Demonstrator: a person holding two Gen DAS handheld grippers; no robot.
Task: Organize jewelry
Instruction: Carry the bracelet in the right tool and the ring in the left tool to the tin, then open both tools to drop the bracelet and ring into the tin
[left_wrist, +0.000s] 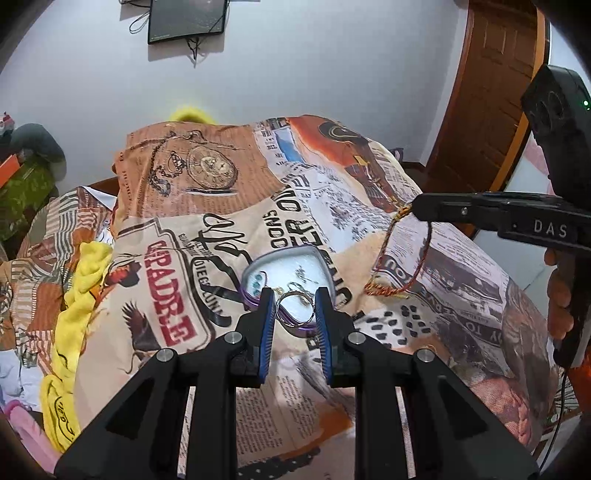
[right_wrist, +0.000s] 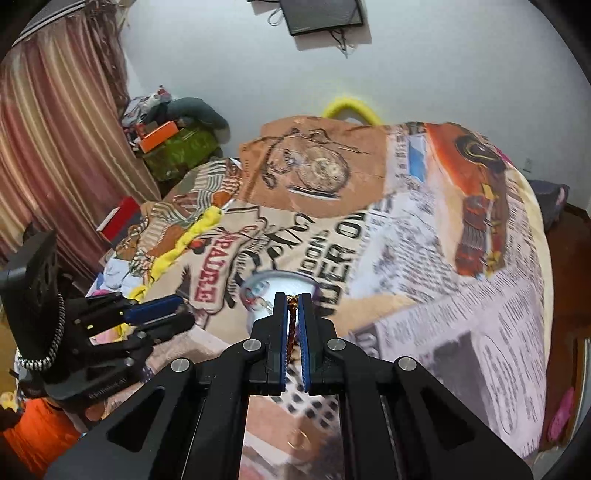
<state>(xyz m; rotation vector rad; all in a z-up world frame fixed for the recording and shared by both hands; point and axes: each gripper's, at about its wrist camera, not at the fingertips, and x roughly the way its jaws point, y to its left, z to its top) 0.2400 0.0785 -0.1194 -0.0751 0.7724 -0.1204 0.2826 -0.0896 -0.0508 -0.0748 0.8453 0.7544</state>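
The bed is covered with a printed bedsheet (left_wrist: 207, 206) showing newspaper text, a pocket watch and red letters; a yellow cloth (left_wrist: 79, 295) lies twisted along its left edge. On the wall hangs one dark screen (left_wrist: 186, 18), and a brown wooden door (left_wrist: 495, 110) stands at the right. Striped curtains (right_wrist: 55, 147) hang at the left in the right wrist view.

One heart-shaped tray (left_wrist: 255, 264) with a grey rim and white inside lies on the sheet. In it are several small pieces of jewelry, too small to count, and one silver ring (left_wrist: 295, 308) of shiny metal near its front edge.

The left gripper (left_wrist: 295, 314) hovers just above the tray, its jaws half open on both sides of the ring; I cannot tell if they touch it.

The right gripper (right_wrist: 293, 302) has its jaws closed narrow on one braided thread bracelet (left_wrist: 402, 258), red and gold, which hangs in a loop above the sheet, right of the tray.
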